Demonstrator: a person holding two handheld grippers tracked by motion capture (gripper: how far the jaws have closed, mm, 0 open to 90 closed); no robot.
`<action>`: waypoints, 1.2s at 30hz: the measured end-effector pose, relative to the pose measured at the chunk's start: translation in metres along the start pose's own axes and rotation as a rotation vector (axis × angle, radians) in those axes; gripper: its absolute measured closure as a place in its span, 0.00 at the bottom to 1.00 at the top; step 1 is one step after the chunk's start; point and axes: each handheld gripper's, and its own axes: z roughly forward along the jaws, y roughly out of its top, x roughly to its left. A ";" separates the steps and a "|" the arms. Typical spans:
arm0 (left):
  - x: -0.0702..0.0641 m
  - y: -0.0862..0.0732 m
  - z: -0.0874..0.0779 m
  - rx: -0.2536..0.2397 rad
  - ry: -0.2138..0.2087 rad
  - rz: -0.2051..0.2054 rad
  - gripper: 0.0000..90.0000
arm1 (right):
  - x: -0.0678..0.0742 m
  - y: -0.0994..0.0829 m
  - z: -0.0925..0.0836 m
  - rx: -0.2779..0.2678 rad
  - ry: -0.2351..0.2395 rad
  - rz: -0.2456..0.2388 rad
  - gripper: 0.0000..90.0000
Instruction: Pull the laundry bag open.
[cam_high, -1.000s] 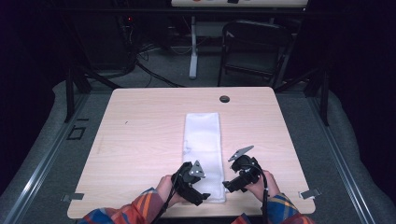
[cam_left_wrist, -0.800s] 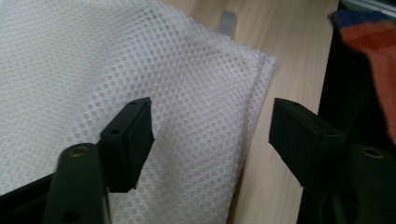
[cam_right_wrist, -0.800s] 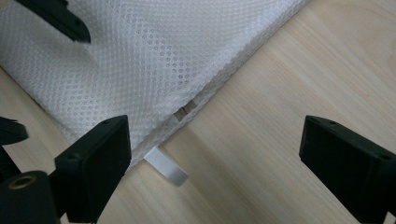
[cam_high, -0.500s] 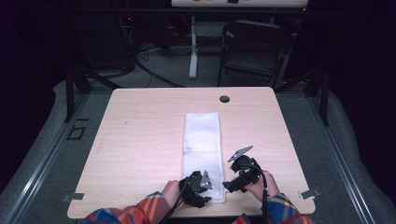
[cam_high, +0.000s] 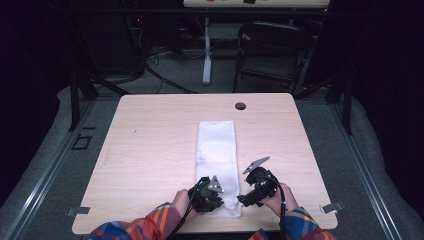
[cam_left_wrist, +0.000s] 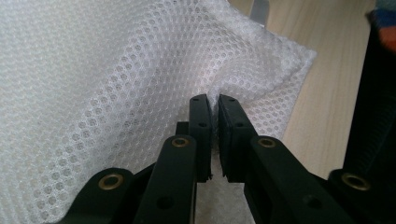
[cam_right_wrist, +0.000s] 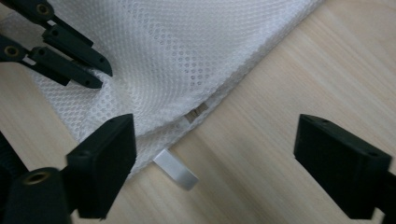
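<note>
A white mesh cloth (cam_high: 216, 150) lies folded in a long strip down the middle of the wooden table (cam_high: 150, 140). My left gripper (cam_high: 219, 199) is at the cloth's near end. Its jaws have just been closing and now stand shut on a pinched fold of the mesh (cam_left_wrist: 93, 70), seen close up in the left gripper view (cam_left_wrist: 213, 100). My right gripper (cam_high: 244, 200) hovers just right of the cloth's near corner. Its jaws have closed a little but remain wide open (cam_right_wrist: 217, 140) above the cloth's edge (cam_right_wrist: 187, 46), touching nothing. The left gripper (cam_right_wrist: 100, 77) shows at the upper left of the right gripper view.
A small silver tab (cam_right_wrist: 176, 169) pokes out from under the cloth's edge. A dark round hole (cam_high: 240, 106) sits near the table's far edge. Metal clips (cam_high: 332, 206) mark the front corners. A chair (cam_high: 272, 50) and cables lie beyond the table.
The left gripper slid right onto the cloth's near end and its jaws shut on the mesh. The right gripper stayed where it was, jaws slightly narrower.
</note>
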 end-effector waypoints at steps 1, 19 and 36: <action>0.002 -0.001 -0.001 -0.006 -0.009 -0.014 0.95 | 0.001 0.000 0.000 0.004 0.004 -0.006 0.16; 0.013 0.000 -0.023 -0.125 0.023 -0.095 0.95 | 0.018 0.005 0.010 0.035 0.065 -0.103 0.99; 0.018 0.000 -0.033 -0.173 0.053 -0.118 0.96 | 0.021 0.008 0.036 -0.013 0.082 -0.113 1.00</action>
